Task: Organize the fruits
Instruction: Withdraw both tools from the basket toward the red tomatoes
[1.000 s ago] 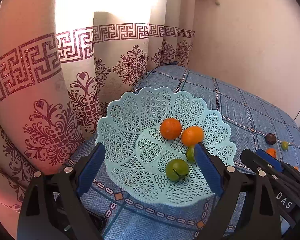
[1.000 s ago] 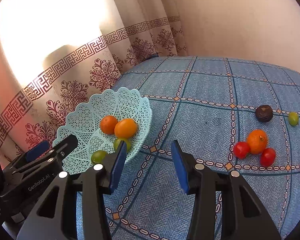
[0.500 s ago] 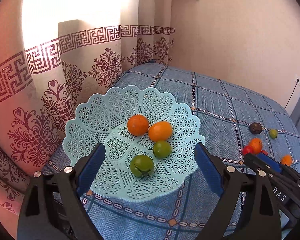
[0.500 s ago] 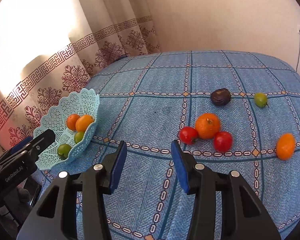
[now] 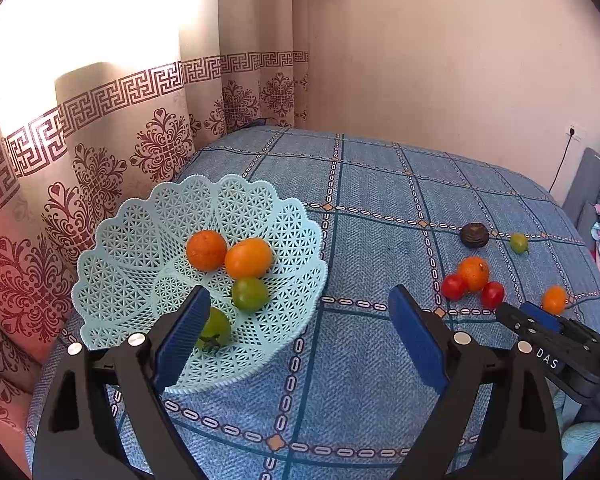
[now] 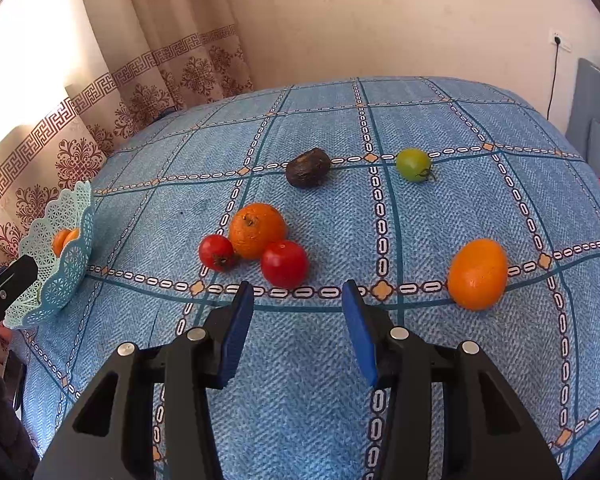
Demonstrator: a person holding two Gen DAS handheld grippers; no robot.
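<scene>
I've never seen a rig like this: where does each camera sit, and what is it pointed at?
Left wrist: sits behind the open left claw, facing the basket; the right claw shows too.
Right wrist: sits behind the open right claw, facing loose fruit, nearest a red tomato.
Shared: basket, blue cloth, the loose fruit.

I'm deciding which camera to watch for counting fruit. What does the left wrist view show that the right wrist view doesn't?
Only the left wrist view shows the inside of the basket: two orange fruits and two green tomatoes. It also shows the open left claw.

Only the right wrist view shows the right claw's open gap and the loose fruit up close, like the stem on the green tomato.

Both show the six loose pieces on the blue cloth: dark fruit, green tomato, two red tomatoes, two orange fruits.
</scene>
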